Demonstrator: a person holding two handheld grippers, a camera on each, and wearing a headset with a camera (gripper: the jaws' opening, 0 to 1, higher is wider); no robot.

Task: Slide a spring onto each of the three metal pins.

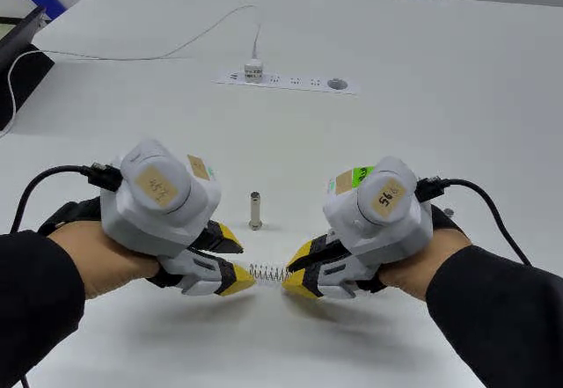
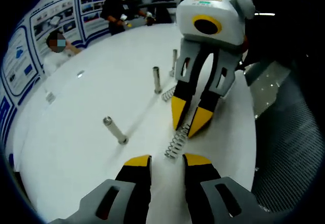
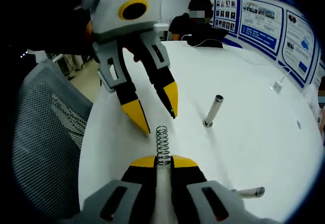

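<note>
White worktop (image 1: 422, 124) stretches wide in front of you, and one metal pin (image 1: 255, 210) stands up on it. Left of the pin and nearer to you is your left gripper (image 1: 244, 263). Its fingers (image 1: 230, 237) are spread apart and hold nothing, and one tip sits just beside the spring's end. The spring (image 1: 270, 273) lies flat in front of the pin, between your two grippers. Right of the pin is your right gripper (image 1: 287, 275). Its fingers (image 3: 144, 162) are pressed close on the spring's other end, so it looks pinched there.

The spring looks tiny, light and bendy. If you squeeze hard, it may squash or pop away. It can roll too. Hold it softly near one end. Leave the other end free, so its hole can go over the top of the pin. The pin looks hard and smooth, and it may tip over if you bump it.
</note>
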